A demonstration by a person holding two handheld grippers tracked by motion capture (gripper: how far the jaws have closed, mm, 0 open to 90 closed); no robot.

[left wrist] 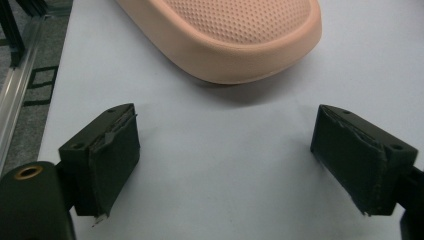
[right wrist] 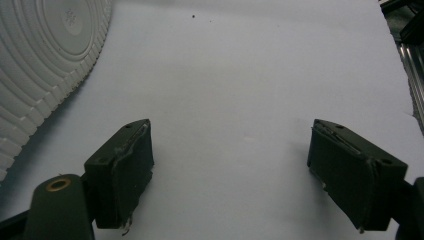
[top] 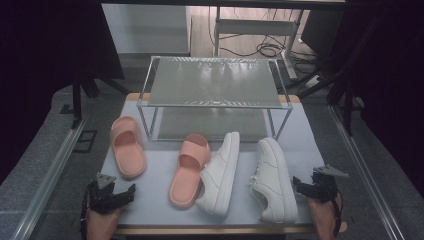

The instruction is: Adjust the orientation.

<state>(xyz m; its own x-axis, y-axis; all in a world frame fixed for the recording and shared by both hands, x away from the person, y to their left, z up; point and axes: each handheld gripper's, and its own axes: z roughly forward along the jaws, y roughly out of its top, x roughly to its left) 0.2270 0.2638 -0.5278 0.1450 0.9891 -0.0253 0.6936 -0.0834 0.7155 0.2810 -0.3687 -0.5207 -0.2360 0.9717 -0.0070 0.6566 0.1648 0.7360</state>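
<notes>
- While both hands rest at the table's near edge, we see the left gripper (top: pixel 131 190) at about seven o'clock, jaws spread wide with nothing between them.
- We find the right gripper (top: pixel 296 184) at about five o'clock, its jaws likewise spread over bare tabletop (top: pixel 150 200).
- Nearest the left gripper lies the left pink slipper (top: pixel 127 146), at roughly ten o'clock on the table, sole down; its heel shows just ahead of the jaws in the left gripper view (left wrist: pixel 235 35).
- A second pink slipper (top: pixel 189 169) lies near the middle, touching the left white sneaker (top: pixel 221 172) beside it.
- Close to the right gripper lies the right white sneaker (top: pixel 272 177), tipped on its side; its ribbed sole (right wrist: pixel 40 65) shows at ten o'clock in the right gripper view.
- At twelve o'clock stands a two-tier rack (top: pixel 215 82), both shelves bare.
</notes>
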